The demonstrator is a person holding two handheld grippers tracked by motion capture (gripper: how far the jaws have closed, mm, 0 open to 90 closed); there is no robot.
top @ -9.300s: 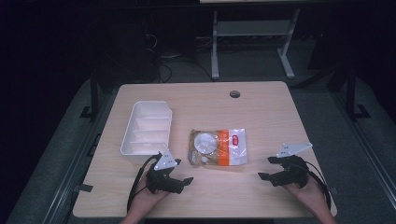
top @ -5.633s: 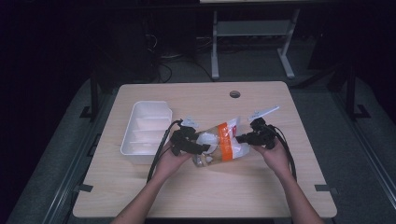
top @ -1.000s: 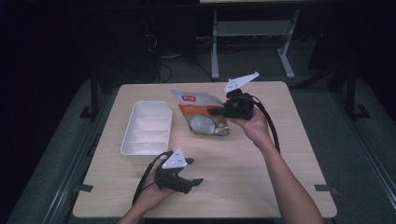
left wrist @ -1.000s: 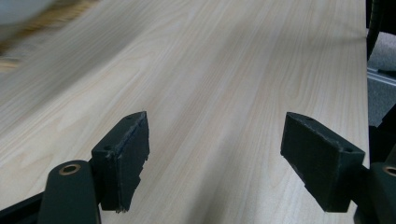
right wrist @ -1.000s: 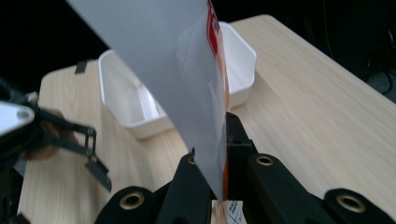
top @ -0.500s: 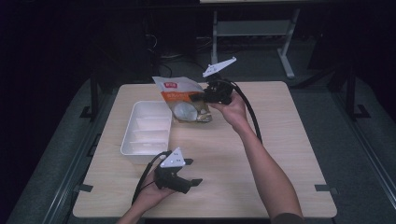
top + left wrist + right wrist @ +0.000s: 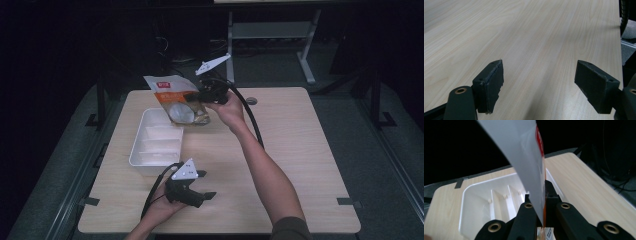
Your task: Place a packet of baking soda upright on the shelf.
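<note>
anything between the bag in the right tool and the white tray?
Nothing visible. The right tool is shut on the orange and white snack bag, holding it in the air over the far end of the white divided plastic tray; the compartments below look bare. The left tool rests open nearer the person.

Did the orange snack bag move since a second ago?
Yes. The orange-and-white plastic snack bag went left, from over the bare table to above the far end of the white plastic divided tray.

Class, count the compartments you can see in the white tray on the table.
3, side by side along the white tray, split by two dividers. The held bag hangs over its far end, perhaps hiding more.
</note>
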